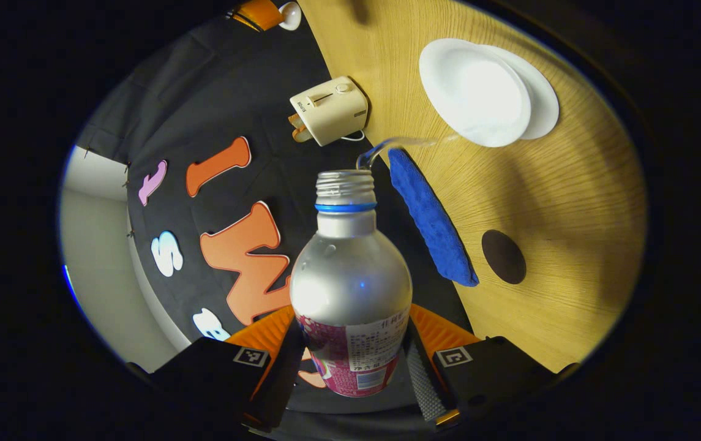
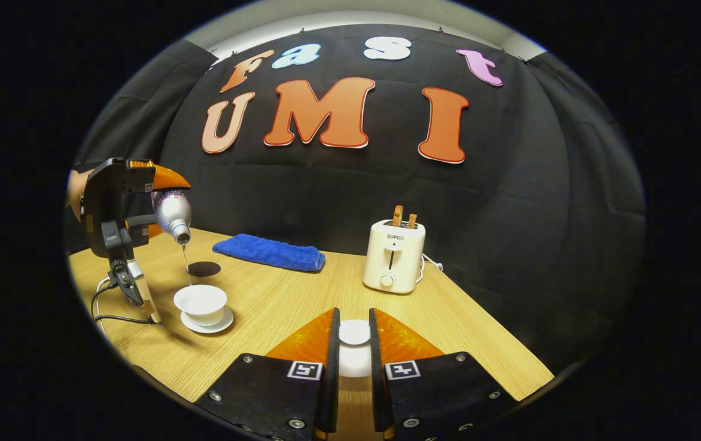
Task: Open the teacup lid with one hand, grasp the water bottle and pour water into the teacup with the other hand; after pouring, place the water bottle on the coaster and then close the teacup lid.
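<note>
Water (image 2: 185,260) streams from left gripper's (image 1: 350,361) clamped bottle (image 1: 350,288) into teacup (image 2: 201,302); right gripper (image 2: 354,349) pinches lid (image 2: 354,332).

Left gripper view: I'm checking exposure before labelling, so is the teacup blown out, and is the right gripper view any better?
Left gripper view: teacup glares white, its inside detail lost; bottle sharp. Right gripper view: teacup evenly lit, walls bowed by fisheye.

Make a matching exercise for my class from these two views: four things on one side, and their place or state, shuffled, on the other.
Things:
1. water bottle
2. teacup lid
3. teacup
4. coaster

Places or states:
A. standing uncovered on its saucer
B. tilted, pouring a thin stream
C. bare on the table by the blue cloth
D. held in the right gripper's jaws

Pairs: 1-B, 2-D, 3-A, 4-C
</note>
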`<state>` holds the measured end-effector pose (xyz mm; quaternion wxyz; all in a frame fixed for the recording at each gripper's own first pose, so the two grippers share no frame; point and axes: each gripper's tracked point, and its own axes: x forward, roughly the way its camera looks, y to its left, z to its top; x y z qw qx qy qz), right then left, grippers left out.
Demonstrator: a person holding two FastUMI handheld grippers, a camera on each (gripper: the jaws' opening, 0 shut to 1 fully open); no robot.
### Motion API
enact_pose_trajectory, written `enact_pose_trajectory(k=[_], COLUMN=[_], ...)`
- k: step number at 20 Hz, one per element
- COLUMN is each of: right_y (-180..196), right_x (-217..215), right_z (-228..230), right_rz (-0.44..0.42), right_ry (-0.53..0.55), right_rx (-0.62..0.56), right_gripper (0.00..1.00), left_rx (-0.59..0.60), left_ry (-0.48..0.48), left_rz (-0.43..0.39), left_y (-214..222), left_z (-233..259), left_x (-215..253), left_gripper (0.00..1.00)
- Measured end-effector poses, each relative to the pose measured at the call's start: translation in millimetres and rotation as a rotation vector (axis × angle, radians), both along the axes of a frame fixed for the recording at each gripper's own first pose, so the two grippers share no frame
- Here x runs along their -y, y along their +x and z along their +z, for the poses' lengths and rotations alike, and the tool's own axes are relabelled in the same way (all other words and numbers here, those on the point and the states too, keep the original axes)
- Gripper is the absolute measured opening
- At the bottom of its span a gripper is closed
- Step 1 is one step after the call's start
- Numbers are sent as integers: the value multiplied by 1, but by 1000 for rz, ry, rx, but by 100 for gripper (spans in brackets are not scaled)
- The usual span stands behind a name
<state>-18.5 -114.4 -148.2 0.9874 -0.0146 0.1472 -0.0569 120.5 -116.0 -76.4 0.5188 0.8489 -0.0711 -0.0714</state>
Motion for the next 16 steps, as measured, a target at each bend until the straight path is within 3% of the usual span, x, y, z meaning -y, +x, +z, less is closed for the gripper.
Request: enact_pose_trajectory(k=[11,12,16], right_y=[3,3,3], right_x=[0,-1,-5], right_z=[1,1,1], right_rz=[7,11,16], right_ry=[1,2,3], right_rx=[0,0,-2], right_gripper=[23,23,23], left_rx=[23,22,11], left_ry=[93,100,137], left_rz=[-55,-57,-63], left_y=[-4,-2,-1], left_z=[4,2,-12], left_x=[15,16,17], left_gripper=[87,82,83])
